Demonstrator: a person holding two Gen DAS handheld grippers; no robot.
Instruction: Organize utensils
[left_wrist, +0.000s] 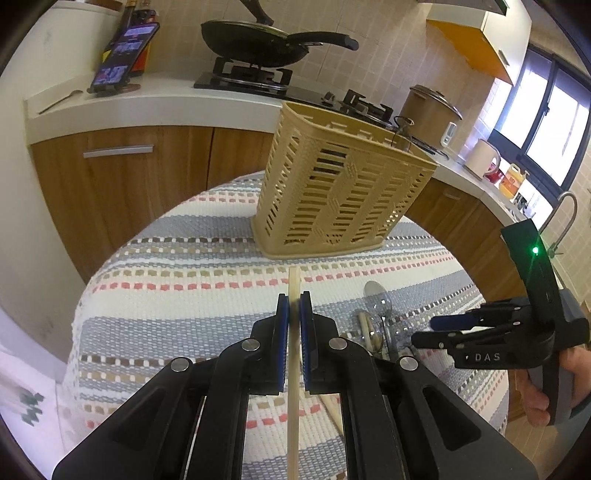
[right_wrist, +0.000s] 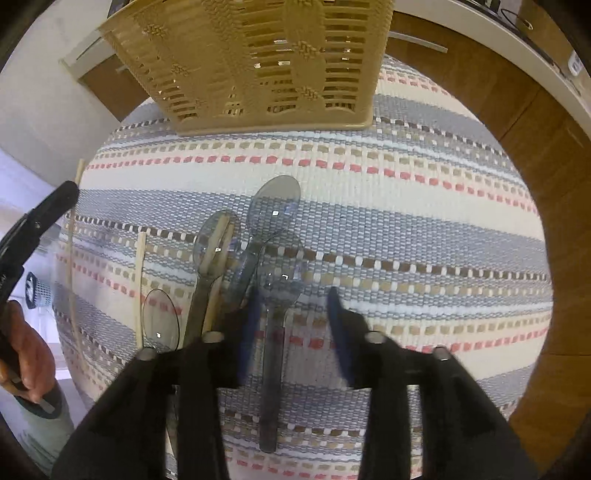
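Observation:
My left gripper (left_wrist: 294, 299) is shut on a single wooden chopstick (left_wrist: 294, 278), which points toward the tan slotted utensil basket (left_wrist: 343, 184) standing on the striped cloth. In the right wrist view the basket (right_wrist: 258, 62) stands at the far side. My right gripper (right_wrist: 294, 314) points down and stands open, its blue fingers blurred. A clear grey plastic spoon (right_wrist: 275, 295) lies on the cloth between them, not pressed. Beside it lie more clear spoons (right_wrist: 275, 206) and loose chopsticks (right_wrist: 140, 288). The right gripper (left_wrist: 424, 332) also shows at the right of the left wrist view.
The round table carries a woven striped cloth (right_wrist: 424, 221). Behind it runs a counter with a black pan (left_wrist: 258, 40) on the stove, a phone (left_wrist: 122, 55), a rice cooker (left_wrist: 428, 110) and a kettle (left_wrist: 484, 158). Wooden cabinets (left_wrist: 122, 177) stand close by.

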